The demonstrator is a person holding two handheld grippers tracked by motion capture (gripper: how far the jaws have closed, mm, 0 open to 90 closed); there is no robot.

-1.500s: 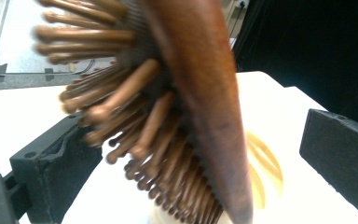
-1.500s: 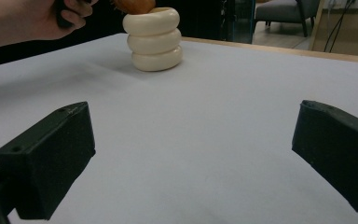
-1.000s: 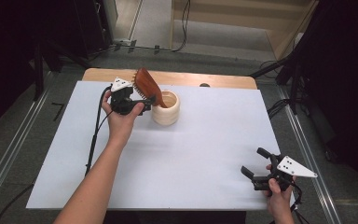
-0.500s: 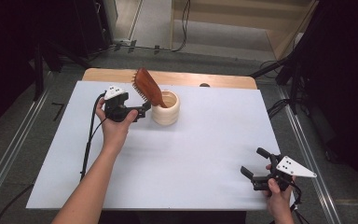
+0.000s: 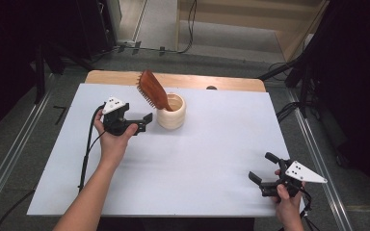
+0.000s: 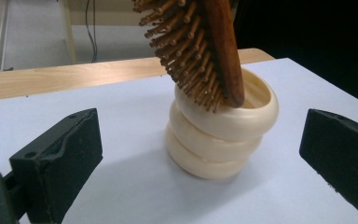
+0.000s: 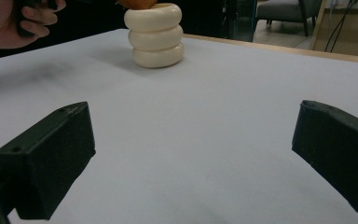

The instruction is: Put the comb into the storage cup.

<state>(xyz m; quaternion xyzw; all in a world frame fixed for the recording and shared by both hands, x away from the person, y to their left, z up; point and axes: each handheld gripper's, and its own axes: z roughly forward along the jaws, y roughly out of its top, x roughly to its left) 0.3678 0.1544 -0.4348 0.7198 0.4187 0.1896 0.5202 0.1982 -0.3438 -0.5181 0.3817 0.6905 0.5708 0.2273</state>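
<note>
Left tool (image 5: 144,122) open, empty, beside cup (image 5: 171,115) — withdraw it level, clear of the leaning hairbrush (image 5: 153,89); right tool (image 5: 262,174) open, idle on desk (image 5: 212,159)

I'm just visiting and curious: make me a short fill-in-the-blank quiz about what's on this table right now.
1. The wooden hairbrush stands handle-down inside a cream ____.
2. The holder looks like ____ stacked rings.
3. The left gripper beside the holder has its fingers ____.
4. The right gripper sits near the table's ____ right corner.

Missing words: holder; three; open; near
</note>
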